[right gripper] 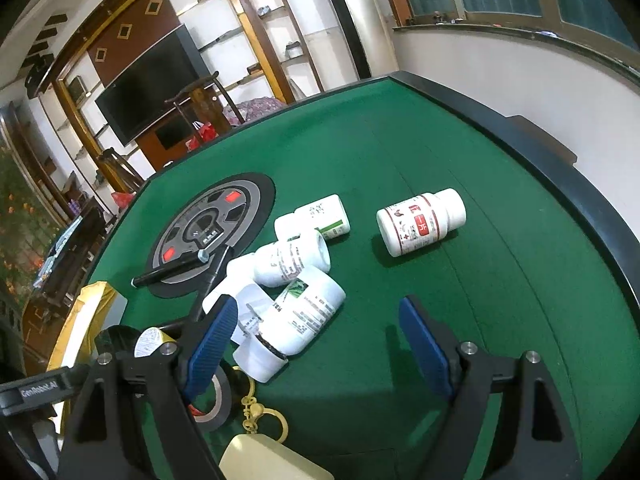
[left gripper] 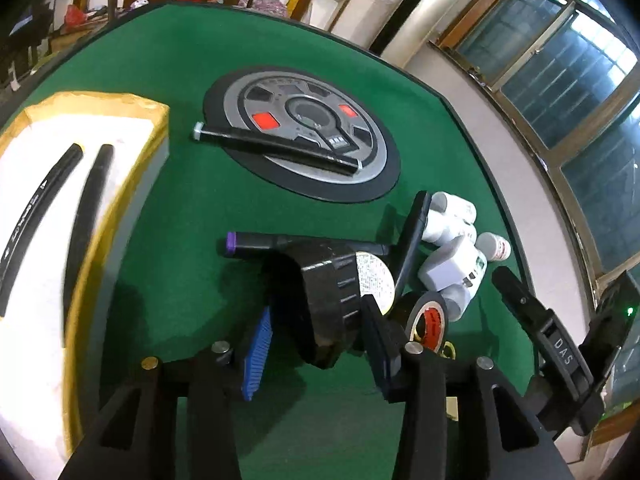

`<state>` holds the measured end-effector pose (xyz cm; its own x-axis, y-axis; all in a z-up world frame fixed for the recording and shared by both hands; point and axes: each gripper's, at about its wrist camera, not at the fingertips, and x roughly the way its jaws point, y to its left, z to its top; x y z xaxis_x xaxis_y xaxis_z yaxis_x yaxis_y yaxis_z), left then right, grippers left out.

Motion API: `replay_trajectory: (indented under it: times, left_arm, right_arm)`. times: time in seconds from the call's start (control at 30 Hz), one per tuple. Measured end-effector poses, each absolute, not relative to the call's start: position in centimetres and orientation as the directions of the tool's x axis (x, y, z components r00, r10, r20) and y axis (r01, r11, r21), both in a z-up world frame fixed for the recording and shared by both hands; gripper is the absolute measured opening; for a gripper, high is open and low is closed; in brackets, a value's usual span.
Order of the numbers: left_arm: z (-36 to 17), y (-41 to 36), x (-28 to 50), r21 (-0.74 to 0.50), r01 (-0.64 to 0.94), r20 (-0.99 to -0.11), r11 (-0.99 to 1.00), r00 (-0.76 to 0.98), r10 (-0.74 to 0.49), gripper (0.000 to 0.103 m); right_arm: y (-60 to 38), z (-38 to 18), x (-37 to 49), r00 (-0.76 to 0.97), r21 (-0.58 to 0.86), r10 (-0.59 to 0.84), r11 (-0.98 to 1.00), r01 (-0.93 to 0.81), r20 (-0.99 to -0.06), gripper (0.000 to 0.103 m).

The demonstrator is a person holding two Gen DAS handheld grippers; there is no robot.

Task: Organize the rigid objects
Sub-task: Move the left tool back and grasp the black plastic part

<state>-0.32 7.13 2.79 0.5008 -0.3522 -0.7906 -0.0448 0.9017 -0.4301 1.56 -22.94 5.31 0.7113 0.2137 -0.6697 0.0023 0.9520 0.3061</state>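
A black round jar (left gripper: 328, 300) with a ribbed lid and a white label lies on the green felt between the blue pads of my left gripper (left gripper: 316, 344). The right pad is at the jar's lid, and a thin strip of felt shows beside the left pad. A purple-capped black marker (left gripper: 256, 242) lies just behind the jar. My right gripper (right gripper: 320, 344) stands open over a heap of white pill bottles (right gripper: 292, 256). A green-labelled bottle (right gripper: 304, 316) lies partly between its pads, untouched. A red-labelled bottle (right gripper: 420, 220) lies apart, farther out.
A white foam box (left gripper: 132, 128) edged with yellow tape stands at the left, holding two black markers (left gripper: 90, 204). Another marker (left gripper: 276, 146) rests on the table's round centre disc (left gripper: 360, 120). A black tape roll (left gripper: 428, 316), a white plug (left gripper: 452, 272), a yellow keychain (right gripper: 256, 408) and the table's raised rim (right gripper: 560, 184) are close.
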Motion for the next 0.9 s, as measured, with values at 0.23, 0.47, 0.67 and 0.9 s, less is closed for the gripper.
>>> replay_trajectory:
  times: [0.23,0.47,0.67,0.9]
  left_arm:
    - [5.0,8.1,-2.0,-0.445,0.008,-0.739,0.896,0.562,-0.372,0.03]
    - [8.2,9.9,-5.7,-0.468,0.069,-0.656,0.881,0.641,-0.399,0.027]
    - [9.9,12.8,-8.3,-0.487,0.082,-0.602,0.869,0.69,-0.402,0.027]
    - [9.6,12.1,-9.3,-0.391,0.146,-0.623,0.909,0.684,-0.379,0.031]
  right_arm:
    - [-22.6,4.8,2.0,0.695,0.288,0.201,0.958,0.008,-0.69,0.082]
    - [-22.5,4.7,2.2,0.688,0.29,0.201,0.957,0.014,-0.697,0.082]
    - [-22.2,4.8,2.1,0.688,0.291,0.216,0.957,-0.007,-0.693,0.082]
    - [-18.8,6.5,-0.1,0.669,0.286,0.295,0.95,-0.128,-0.682,0.082]
